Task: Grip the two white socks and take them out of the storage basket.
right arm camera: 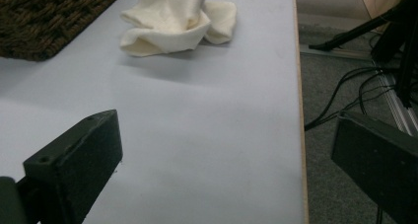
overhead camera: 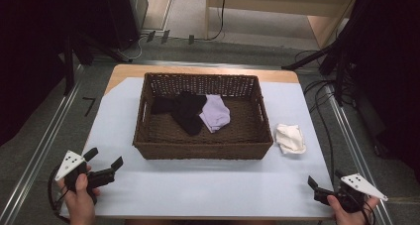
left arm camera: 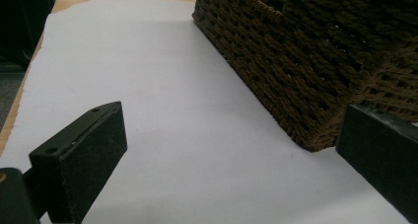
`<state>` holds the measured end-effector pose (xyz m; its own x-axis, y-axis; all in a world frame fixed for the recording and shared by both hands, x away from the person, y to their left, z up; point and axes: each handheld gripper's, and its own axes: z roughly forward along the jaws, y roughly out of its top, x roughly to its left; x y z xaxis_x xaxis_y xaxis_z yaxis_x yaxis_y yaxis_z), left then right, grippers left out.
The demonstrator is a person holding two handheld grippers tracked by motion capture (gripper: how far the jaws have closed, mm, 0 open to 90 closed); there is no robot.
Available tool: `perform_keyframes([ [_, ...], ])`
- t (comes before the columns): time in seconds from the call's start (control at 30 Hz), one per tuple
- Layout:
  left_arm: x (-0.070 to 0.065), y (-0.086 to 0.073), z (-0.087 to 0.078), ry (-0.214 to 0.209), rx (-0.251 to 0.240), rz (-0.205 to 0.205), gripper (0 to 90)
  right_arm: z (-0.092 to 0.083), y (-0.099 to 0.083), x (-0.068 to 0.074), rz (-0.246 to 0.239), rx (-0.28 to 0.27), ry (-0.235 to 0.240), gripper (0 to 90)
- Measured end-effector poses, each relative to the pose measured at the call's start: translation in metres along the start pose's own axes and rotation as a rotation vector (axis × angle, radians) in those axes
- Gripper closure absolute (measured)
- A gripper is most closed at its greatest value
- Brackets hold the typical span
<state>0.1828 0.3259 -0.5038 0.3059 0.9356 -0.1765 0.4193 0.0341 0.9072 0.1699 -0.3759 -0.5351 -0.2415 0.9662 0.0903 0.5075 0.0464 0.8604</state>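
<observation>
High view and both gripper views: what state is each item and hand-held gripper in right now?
Brown woven wicker basket: upright, holding two garments.
Black cloth: crumpled inside basket.
Lilac cloth: crumpled inside basket.
Cream cloth: crumpled on table, outside basket.
Left hand-held gripper: open, empty.
Right hand-held gripper: open, empty.

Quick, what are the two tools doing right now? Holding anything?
Left tool: open, holding nothing.
Right tool: open, holding nothing.

The right gripper (right arm camera: 226,169) has its two black jaws spread wide with nothing between them, above a pale blue-grey table covering (right arm camera: 207,135). Ahead lies a crumpled cream cloth (right arm camera: 177,21), near a dark brown woven wicker basket (right arm camera: 44,17). Black cables (right arm camera: 355,95) trail over grey floor.
</observation>
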Motion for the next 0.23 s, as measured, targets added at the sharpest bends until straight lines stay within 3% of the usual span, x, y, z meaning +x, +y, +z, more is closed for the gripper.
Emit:
perform_keyframes([
  [0.23, -0.0003, 0.0000, 0.0004, 0.001, 0.004, 0.005, 0.1, 0.0016, -0.0024, 0.0014, -0.007, 0.002, -0.020, 0.0],
])
